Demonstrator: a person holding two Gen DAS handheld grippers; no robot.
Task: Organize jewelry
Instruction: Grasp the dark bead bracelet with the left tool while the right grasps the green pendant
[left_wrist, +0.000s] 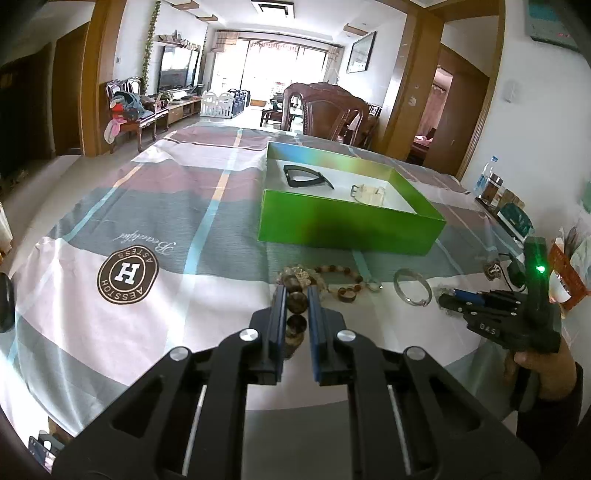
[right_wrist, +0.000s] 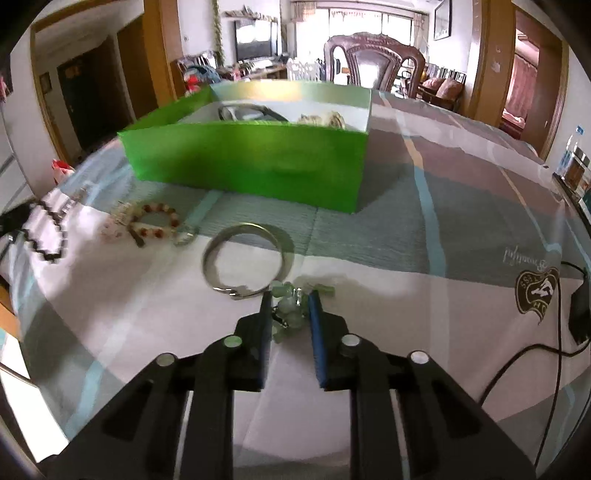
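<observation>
In the left wrist view my left gripper (left_wrist: 295, 291) is shut on a string of large brown beads (left_wrist: 296, 303), held just above the tablecloth. The right wrist view has my right gripper (right_wrist: 290, 295) shut on a pale green bead bracelet (right_wrist: 289, 309) lying on the cloth. From the left wrist view the right gripper (left_wrist: 445, 301) shows low at the right, a hand (left_wrist: 543, 369) holding it. Beyond both stands the open green box (left_wrist: 351, 221), also seen as the green box (right_wrist: 251, 166), with a black bangle (left_wrist: 306, 175) and a pale piece (left_wrist: 369, 192) inside.
A silver bangle (right_wrist: 245, 260), a red-and-white bead bracelet (right_wrist: 155, 221) and a black bead chain (right_wrist: 55, 236) lie in front of the box. A black cable (right_wrist: 517, 369) runs along the right. Bottles (left_wrist: 487, 181) crowd the table's right edge. A wooden chair (left_wrist: 328, 107) stands behind.
</observation>
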